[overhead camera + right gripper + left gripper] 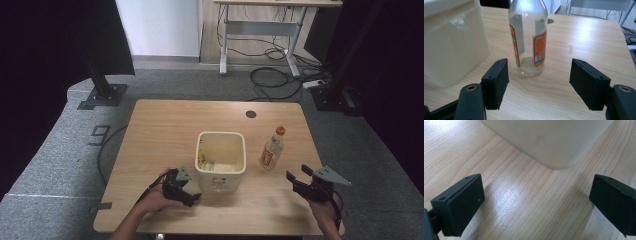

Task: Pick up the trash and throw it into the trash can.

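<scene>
1. Wooden table (165, 125): light grain, round dark hole near its far edge.
2. Cream bin (221, 159) stands upright near the middle.
3. Clear bottle (272, 148), red cap, stands upright just right of the bin, apart from it.

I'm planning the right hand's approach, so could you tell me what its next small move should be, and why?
Probably ease the right gripper forward around the bottle: its jaws stand open, the bottle is upright just ahead between them, untouched, beside the cream bin.
</scene>
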The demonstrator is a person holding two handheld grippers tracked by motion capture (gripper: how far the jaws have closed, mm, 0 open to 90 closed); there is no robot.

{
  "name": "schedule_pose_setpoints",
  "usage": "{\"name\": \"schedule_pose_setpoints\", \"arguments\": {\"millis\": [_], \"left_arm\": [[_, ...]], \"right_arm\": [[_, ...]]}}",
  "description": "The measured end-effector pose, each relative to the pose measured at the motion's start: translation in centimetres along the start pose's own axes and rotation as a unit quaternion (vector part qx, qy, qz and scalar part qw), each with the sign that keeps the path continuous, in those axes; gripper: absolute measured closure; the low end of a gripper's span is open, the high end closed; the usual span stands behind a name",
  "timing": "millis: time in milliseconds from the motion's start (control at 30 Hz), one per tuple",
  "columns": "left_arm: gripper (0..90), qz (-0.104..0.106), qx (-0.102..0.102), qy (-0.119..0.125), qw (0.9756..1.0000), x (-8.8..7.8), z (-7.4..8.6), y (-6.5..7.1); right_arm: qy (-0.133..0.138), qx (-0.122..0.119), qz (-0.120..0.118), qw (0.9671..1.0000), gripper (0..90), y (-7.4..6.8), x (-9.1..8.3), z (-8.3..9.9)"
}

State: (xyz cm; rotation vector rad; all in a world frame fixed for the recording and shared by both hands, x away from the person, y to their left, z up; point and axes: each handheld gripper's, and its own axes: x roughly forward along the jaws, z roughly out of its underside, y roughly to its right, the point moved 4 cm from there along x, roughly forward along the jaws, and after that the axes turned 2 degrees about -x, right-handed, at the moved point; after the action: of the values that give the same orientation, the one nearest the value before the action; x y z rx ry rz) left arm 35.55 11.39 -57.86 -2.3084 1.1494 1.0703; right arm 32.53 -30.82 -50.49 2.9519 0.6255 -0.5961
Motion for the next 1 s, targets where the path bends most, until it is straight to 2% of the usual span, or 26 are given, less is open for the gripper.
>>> {"name": "schedule_pose_setpoints", "arguments": {"millis": [333,633,1000], "left_arm": [[0.0,0.001,0.0,0.0,1.0,0.0,0.0,0.0],[0.0,0.001,0.0,0.0,1.0,0.0,-0.1,0.0],[0.0,0.001,0.0,-0.001,1.0,0.0,-0.1,0.0]], "right_arm": [[0.031,0.019,-0.012,0.9993,30.4,-0.5,-0.6,-2.4],[0.024,0.018,-0.015,0.9994,30.5,-1.0,0.1,-3.1],[0.025,0.005,-0.015,0.9996,30.5,-1.9,1.2,-5.5]]}}
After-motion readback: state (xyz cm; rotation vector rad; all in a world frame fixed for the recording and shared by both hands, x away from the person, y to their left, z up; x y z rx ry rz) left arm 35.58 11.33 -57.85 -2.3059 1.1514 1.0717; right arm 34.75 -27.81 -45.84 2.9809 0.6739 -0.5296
